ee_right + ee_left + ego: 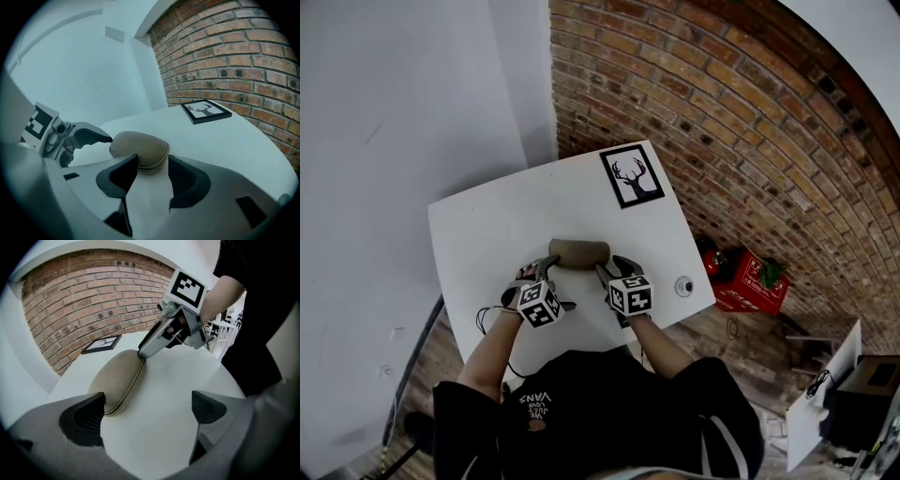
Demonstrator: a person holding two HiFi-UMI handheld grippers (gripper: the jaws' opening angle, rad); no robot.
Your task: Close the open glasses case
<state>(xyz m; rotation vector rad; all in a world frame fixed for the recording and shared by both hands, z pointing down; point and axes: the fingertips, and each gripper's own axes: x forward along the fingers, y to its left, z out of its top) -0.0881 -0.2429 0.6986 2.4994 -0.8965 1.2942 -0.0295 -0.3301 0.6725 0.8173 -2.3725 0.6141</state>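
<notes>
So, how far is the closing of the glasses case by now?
Done, it seems: the tan oval fabric glasses case lies on the white table with its halves together, only a seam showing along its edge. In hand: the left gripper, jaws wide apart, and the right gripper, jaws narrowly apart, sit at its opposite ends; neither clamps it. Left: probably only checking it is fully shut and drawing both away.

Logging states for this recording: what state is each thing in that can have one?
Tan oval fabric glasses case: closed, halves meeting along the seam, lying flat.
Left gripper: jaws wide apart, holding nothing.
Right gripper: jaws apart, tips at the case's end.
Black-framed deer picture: lying flat.
</notes>
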